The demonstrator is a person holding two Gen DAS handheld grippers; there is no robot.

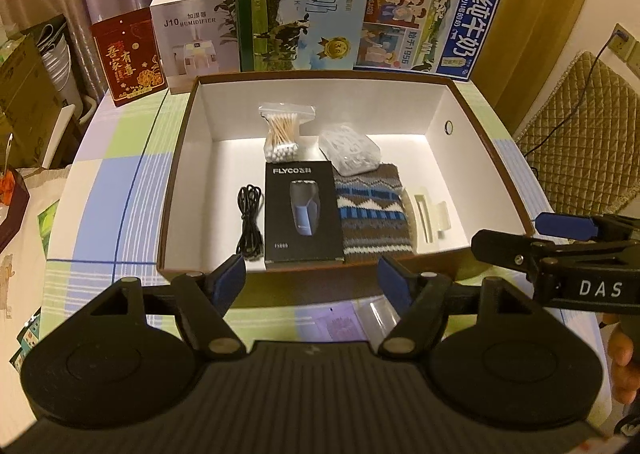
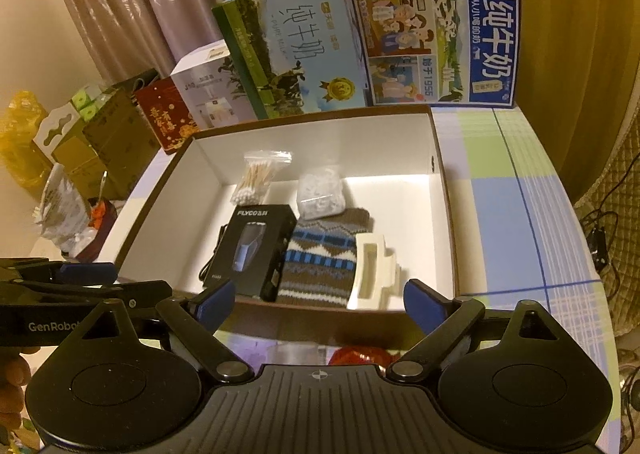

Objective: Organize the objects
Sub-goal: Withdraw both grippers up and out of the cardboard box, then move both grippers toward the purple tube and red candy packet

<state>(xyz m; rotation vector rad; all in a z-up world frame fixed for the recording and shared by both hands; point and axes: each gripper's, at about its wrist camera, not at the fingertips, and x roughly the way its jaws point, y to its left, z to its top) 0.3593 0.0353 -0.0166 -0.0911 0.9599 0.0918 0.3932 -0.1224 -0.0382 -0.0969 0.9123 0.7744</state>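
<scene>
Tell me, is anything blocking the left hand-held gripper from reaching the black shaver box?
Only the near wall of the brown box stands between them. The left hand-held gripper sits open just outside it, and the black shaver box lies inside with nothing on top, so going over the wall looks clear.

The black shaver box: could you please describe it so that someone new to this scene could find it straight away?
Look inside the open brown box with white walls on the checked tablecloth. Near its front wall, the black shaver box lies flat between a coiled black cable and a patterned knit piece. It alone is a black carton printed FLYCO with a shaver picture.
</scene>
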